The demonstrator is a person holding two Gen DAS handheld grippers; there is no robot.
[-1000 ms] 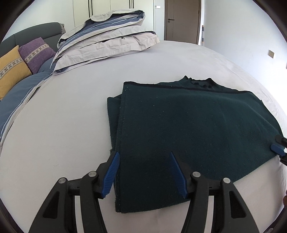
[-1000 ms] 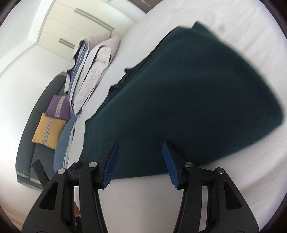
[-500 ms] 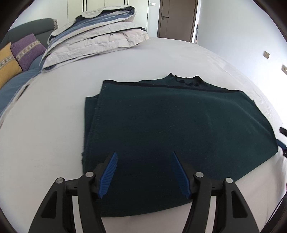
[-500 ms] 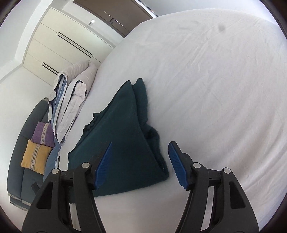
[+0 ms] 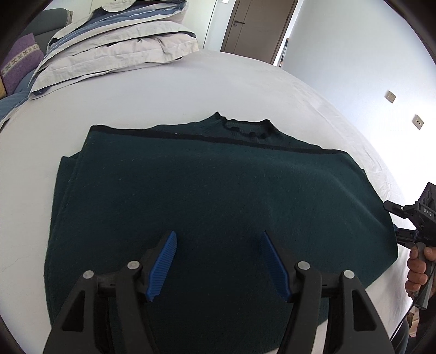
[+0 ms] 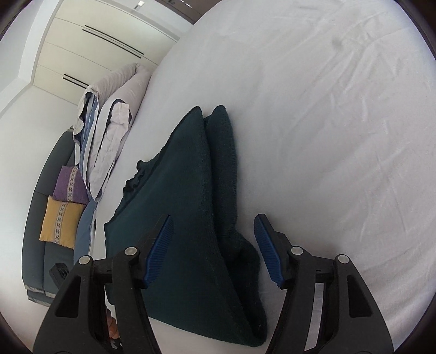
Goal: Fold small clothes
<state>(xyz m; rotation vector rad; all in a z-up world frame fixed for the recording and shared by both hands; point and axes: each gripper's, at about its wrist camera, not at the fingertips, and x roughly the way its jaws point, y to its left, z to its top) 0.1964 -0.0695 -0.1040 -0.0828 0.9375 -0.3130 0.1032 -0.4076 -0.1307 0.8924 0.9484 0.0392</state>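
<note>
A dark green knit sweater [image 5: 207,196] lies folded in half on the white bed [image 5: 190,81], collar at the far edge. My left gripper [image 5: 216,262] is open and empty, hovering over the sweater's near middle. My right gripper [image 6: 214,250] is open and empty over the sweater's [image 6: 188,217] right edge, where the folded layers stack. The right gripper's body and the hand holding it show at the right edge of the left wrist view [image 5: 419,226].
A folded grey and blue duvet [image 5: 114,40] lies at the far left of the bed. A grey sofa [image 6: 38,217] with purple and yellow cushions stands beyond it. A brown door [image 5: 259,24] is at the back. White sheet [image 6: 340,122] spreads right of the sweater.
My left gripper has shifted right, from the sweater's left edge to over its middle. My right gripper swung to the sweater's right edge and moved closer. Both stayed open.
</note>
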